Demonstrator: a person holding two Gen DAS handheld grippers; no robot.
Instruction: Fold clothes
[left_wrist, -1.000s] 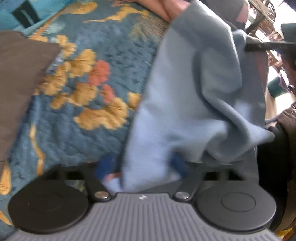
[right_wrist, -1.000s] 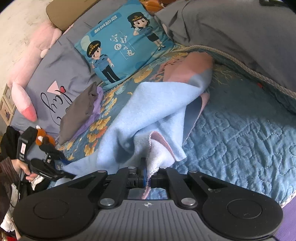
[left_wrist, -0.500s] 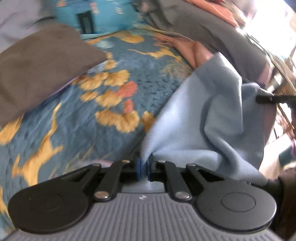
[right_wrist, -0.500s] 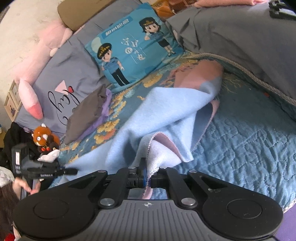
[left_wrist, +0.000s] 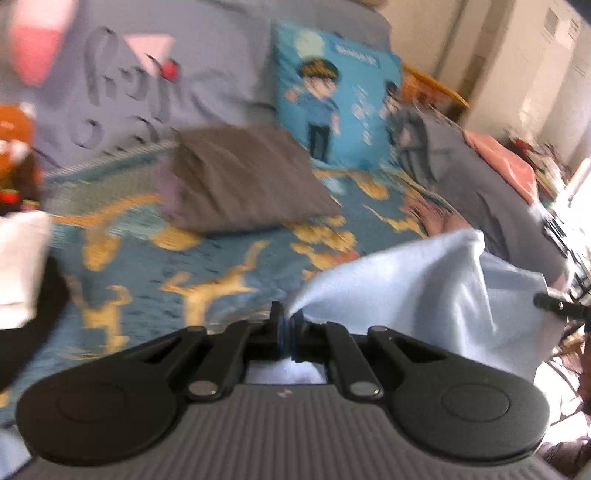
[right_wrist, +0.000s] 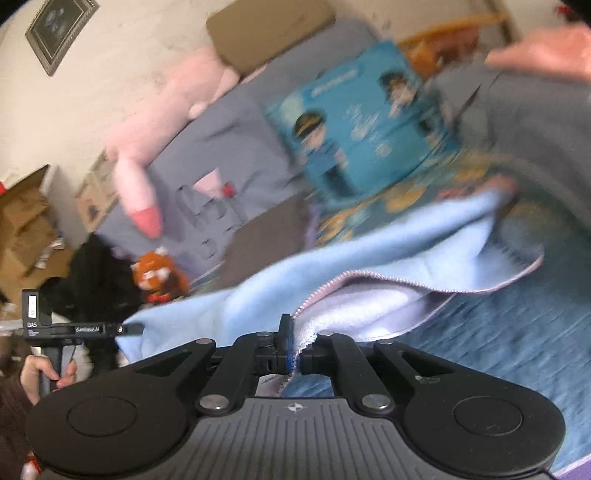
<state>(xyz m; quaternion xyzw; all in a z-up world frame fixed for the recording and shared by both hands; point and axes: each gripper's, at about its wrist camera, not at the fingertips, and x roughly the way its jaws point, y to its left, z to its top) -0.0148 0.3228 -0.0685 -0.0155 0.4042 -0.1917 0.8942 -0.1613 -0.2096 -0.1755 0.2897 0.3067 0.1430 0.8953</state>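
we've got the left gripper (left_wrist: 287, 325) and right gripper (right_wrist: 293, 338) each clamped on a corner of the light blue garment (right_wrist: 369, 258) stretched between them

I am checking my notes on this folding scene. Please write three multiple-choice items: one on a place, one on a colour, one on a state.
1. Where does the folded grey garment lie?
A. on the patterned bedspread, in front of the blue cartoon pillow
B. on the floor
C. on top of the pink plush toy

2. What colour is the outer face of the cloth held in both grippers?
A. dark green
B. light blue
C. yellow

3. How does the left gripper stand?
A. wide open above the bed
B. shut on nothing
C. shut on a corner of the cloth

Answers:
1 A: the grey garment rests on the bedspread, with the pillow behind it.
2 B: the wide face is light blue, with a paler inner side at the right gripper.
3 C: the cloth's corner runs into the closed jaws.
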